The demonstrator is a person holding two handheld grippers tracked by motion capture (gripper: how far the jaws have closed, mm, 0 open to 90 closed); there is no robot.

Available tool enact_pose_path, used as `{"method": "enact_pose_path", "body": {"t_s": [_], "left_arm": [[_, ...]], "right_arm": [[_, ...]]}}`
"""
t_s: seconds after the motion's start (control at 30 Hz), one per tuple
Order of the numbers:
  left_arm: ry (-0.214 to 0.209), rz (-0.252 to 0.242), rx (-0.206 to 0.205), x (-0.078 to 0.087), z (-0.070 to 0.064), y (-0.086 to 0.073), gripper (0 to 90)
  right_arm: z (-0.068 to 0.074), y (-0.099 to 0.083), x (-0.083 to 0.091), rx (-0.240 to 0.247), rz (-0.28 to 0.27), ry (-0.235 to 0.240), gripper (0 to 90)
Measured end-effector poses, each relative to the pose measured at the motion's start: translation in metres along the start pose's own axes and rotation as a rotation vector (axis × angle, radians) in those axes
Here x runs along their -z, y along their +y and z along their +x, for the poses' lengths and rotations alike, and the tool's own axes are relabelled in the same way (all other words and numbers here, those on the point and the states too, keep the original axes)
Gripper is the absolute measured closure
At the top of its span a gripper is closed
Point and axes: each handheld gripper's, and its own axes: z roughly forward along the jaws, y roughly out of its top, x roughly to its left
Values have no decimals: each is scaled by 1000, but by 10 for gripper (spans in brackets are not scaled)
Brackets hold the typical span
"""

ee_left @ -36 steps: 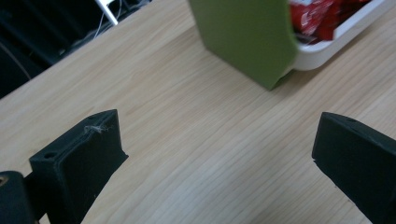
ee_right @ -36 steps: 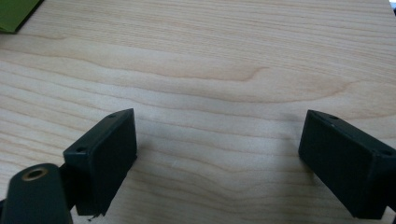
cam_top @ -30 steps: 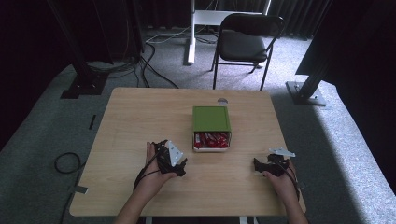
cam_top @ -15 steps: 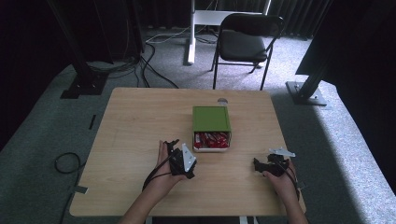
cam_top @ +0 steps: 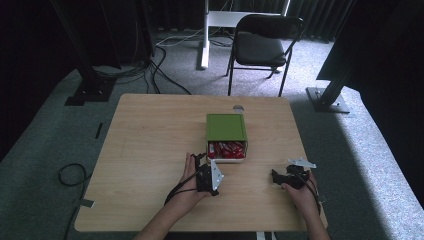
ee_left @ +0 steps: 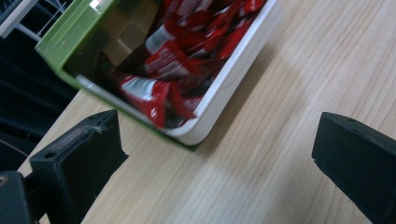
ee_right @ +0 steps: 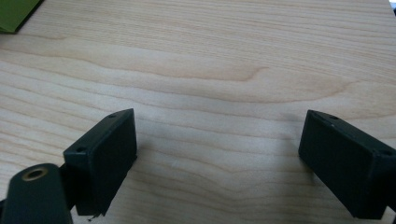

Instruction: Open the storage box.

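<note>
The red wrapped packets (ee_left: 154, 93) lie in a white tray (cam_top: 227, 158) half slid out from its green sleeve (cam_top: 226, 127), centre of the wooden table (cam_top: 145, 150). Step in hand, by judgement: approach for a pick. The left gripper (cam_top: 201, 162), jaws spread, has advanced toward the tray since the earlier frame. Next: lower onto one packet and pinch. The right gripper (cam_top: 278, 176) rests apart, jaws spread.

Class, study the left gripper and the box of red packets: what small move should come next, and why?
Probably ease the left gripper forward over the box's white rim toward the nearest red packet. Its jaws stand wide open, empty, aimed at the open end just short of the box.
</note>
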Motion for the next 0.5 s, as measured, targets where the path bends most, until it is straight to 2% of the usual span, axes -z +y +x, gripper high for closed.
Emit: {"method": "enact_pose_path", "body": {"t_s": [0.1,0.13,0.17,0.27,0.33,0.37,0.5], "left_arm": [[16,4,-42,-4,-4,3,26],[21,2,-75,-6,-8,6,26],[21,2,-75,-6,-8,6,26],[12,4,-110,-11,-12,8,26],[19,13,-146,-14,-14,8,26],[5,26,-164,-16,-15,8,26],[4,12,-188,-19,-18,11,26]], "right_arm": [[0,0,0,0,0,0,108],[0,0,0,0,0,0,108],[0,0,0,0,0,0,108],[0,0,0,0,0,0,108],[0,0,0,0,0,0,108],[0,0,0,0,0,0,108],[0,0,0,0,0,0,108]]}}
